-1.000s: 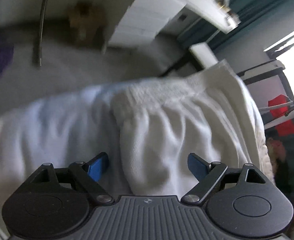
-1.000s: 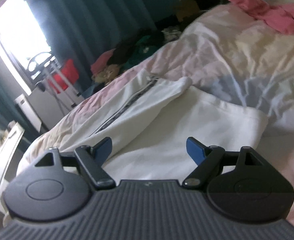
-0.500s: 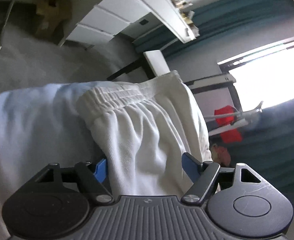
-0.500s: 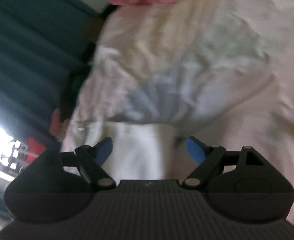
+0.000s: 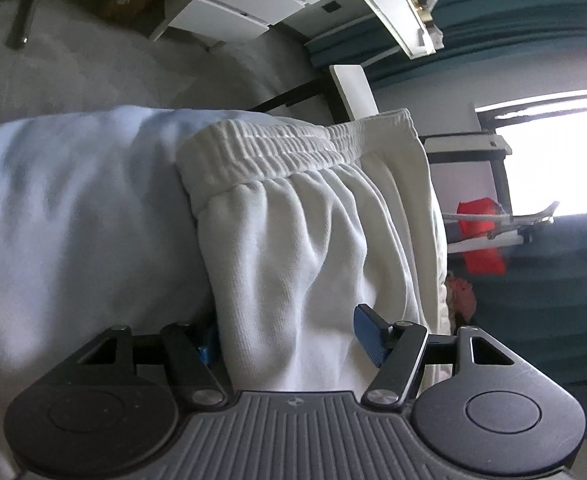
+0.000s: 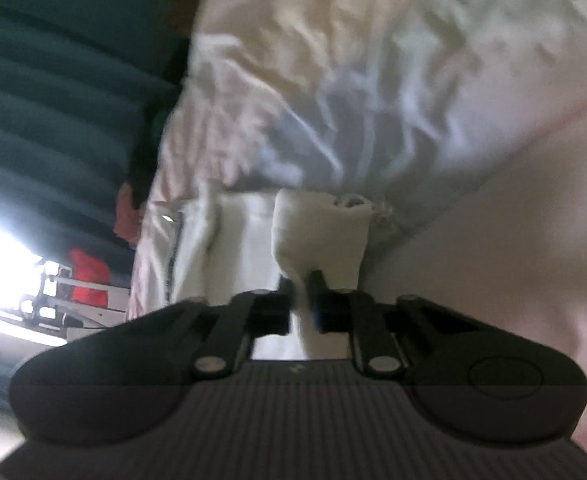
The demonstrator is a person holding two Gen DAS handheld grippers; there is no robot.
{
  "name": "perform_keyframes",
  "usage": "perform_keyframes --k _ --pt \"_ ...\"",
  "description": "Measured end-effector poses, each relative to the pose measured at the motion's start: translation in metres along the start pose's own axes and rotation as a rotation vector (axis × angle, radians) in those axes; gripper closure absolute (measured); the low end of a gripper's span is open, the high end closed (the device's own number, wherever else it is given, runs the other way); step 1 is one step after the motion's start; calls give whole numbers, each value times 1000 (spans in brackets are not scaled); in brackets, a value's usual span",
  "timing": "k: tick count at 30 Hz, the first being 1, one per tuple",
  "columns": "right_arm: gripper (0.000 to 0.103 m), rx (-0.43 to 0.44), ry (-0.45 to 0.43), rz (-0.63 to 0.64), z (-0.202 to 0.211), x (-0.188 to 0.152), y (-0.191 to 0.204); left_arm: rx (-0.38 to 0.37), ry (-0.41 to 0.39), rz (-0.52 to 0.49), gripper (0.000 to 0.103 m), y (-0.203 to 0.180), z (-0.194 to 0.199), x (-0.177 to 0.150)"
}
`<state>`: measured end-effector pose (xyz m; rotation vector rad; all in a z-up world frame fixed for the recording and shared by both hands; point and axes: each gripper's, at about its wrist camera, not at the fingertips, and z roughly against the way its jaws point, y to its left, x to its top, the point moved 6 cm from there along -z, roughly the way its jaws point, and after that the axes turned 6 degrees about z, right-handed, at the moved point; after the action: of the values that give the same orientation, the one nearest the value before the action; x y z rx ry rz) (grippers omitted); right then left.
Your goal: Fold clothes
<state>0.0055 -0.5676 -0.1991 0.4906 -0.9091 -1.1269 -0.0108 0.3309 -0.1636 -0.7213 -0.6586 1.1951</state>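
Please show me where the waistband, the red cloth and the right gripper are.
waistband (image 5: 277,148), left wrist view, on the gathered elastic.
red cloth (image 5: 483,256), left wrist view, its lower part.
right gripper (image 6: 301,300), right wrist view, between the fingertips.

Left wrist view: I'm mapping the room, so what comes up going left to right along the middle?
Bedsheet → white pants → red item → teal curtain.
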Motion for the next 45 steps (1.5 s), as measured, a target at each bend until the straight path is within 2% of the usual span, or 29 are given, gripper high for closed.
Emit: perform_keyframes --k 3,5,9,12,13,14,17,19,21,24,26,29,31,34,40,43,45 --pt "96 38 -58 38 11 6 11 -2 2 -6 36 -2 2 -1" --pt "97 33 -63 32 11 7 10 -11 1 3 46 -1 4 0" --pt "94 -26 -19 -17 -1 6 -4 -48 4 25 64 -4 -2 3" --pt "93 -104 24 -68 -5 3 -19 -63 1 46 72 1 2 3" --pt "88 -130 40 -83 -8 2 -23 -62 -3 58 73 3 2 4" --pt "77 -137 49 -96 -9 0 -25 -59 -3 71 73 4 1 4" --pt "58 -135 66 -122 -12 -3 -29 -32 9 95 72 7 -5 4" --pt "53 -112 64 -107 -12 -5 -24 -24 16 94 66 7 -9 4" --pt "53 -88 61 -83 -15 -7 -18 -22 23 86 62 6 -12 3" --pt "57 -83 45 -60 -19 -7 -12 -17 29 69 61 3 -16 2" --pt "85 -86 25 -57 -20 -5 -10 -17 30 58 61 1 -18 1" --pt "96 -116 -1 -36 -20 -4 -11 -20 34 45 70 1 -20 1" --pt "97 -116 -23 -43 -18 -3 -13 -19 32 60 87 4 -20 2" --pt "97 -92 -63 -50 -10 0 -10 -22 27 64 92 7 -18 2" --pt "98 -40 -133 -15 15 4 -2 -89 -44 -74 96 -20 3 -2" --pt "98 -35 -199 53 34 3 10 -161 -77 -68 96 -25 18 -5" --pt "98 -23 -239 50 45 1 15 -187 -96 -52 96 -27 25 -5"
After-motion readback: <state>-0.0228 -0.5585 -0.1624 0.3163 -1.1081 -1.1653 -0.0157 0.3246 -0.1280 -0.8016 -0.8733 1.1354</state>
